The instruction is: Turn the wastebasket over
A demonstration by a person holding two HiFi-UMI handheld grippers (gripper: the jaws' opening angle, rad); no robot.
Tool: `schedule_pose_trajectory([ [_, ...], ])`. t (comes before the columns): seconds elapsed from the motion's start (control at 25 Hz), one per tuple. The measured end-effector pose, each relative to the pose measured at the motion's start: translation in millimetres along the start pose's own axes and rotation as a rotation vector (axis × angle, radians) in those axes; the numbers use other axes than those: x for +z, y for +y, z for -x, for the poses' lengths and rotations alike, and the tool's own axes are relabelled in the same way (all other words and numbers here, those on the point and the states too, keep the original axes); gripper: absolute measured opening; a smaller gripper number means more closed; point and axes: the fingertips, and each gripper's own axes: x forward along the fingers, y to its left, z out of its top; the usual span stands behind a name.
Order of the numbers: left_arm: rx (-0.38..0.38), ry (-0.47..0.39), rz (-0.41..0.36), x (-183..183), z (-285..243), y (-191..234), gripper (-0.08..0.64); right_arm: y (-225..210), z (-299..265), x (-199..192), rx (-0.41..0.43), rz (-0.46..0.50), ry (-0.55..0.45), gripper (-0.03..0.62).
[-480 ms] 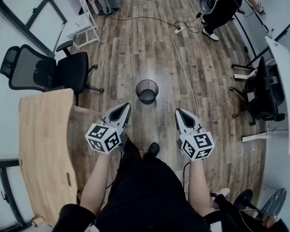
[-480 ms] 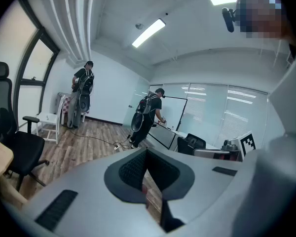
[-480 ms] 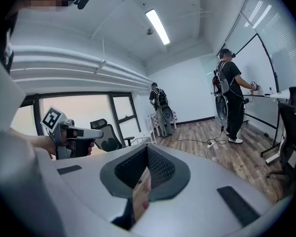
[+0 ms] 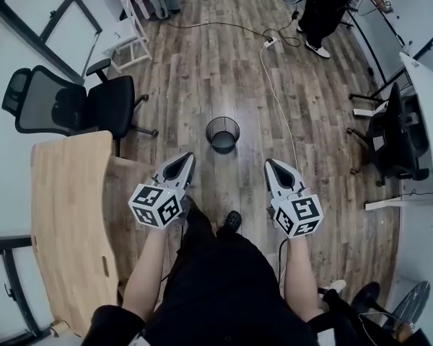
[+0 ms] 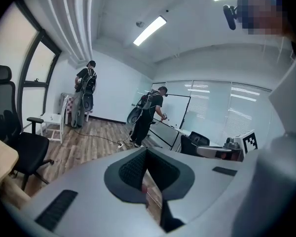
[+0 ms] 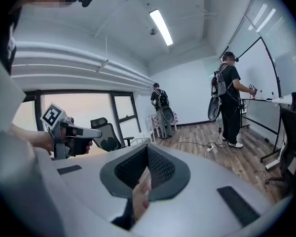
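Grey plastic jaws first: the left gripper (image 4: 182, 158) is pinched fully closed with nothing in it, and so is the right gripper (image 4: 271, 163). In each gripper view the two ribbed pads meet in one seam and only floor shows behind them. Each one carries a white cube (image 4: 156, 205) covered in black-and-white square markers, the only print I can make out. They sit side by side, well apart, both tilted slightly downward, with bare forearms stretched straight out over a lap in black clothes. The round black mesh wastebasket (image 4: 222, 134) stands upright with its mouth up on the brown wood-plank floor (image 4: 202, 71), out ahead of both tips, roughly between them and touching neither. On the left there's a light wooden desk with a curved edge (image 4: 65, 215), a black mesh-back office chair (image 4: 61, 108) behind it, and a white chair (image 4: 130, 38) further off. A white cable (image 4: 278, 107) snakes across the floor to a power strip, near a person in black (image 4: 323, 9) standing by a white table (image 4: 427, 121) along the right wall.
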Motion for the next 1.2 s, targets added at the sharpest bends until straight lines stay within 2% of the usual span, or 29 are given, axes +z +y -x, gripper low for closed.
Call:
schedule_pose_trajectory([
  [0.16,0.013,0.009,0.000,-2,3,4,0.017,3,2,9,0.005,-0.011,-0.053,0.032],
  [0.44,0.021,0.028,0.023,-13,-4,7,0.017,-2,3,0,-0.004,-0.014,-0.050,0.032],
  [0.72,0.017,0.040,0.053,-16,-20,28,0.017,-9,-15,0,-0.038,-0.027,-0.040,0.032],
  [0.88,-0.009,0.032,0.097,-7,-40,42,0.017,-19,-32,7,-0.065,-0.028,-0.024,0.034],
  [1.2,-0.021,0.041,0.107,23,-92,87,0.017,-48,-93,32,-0.099,-0.017,0.014,0.034],
])
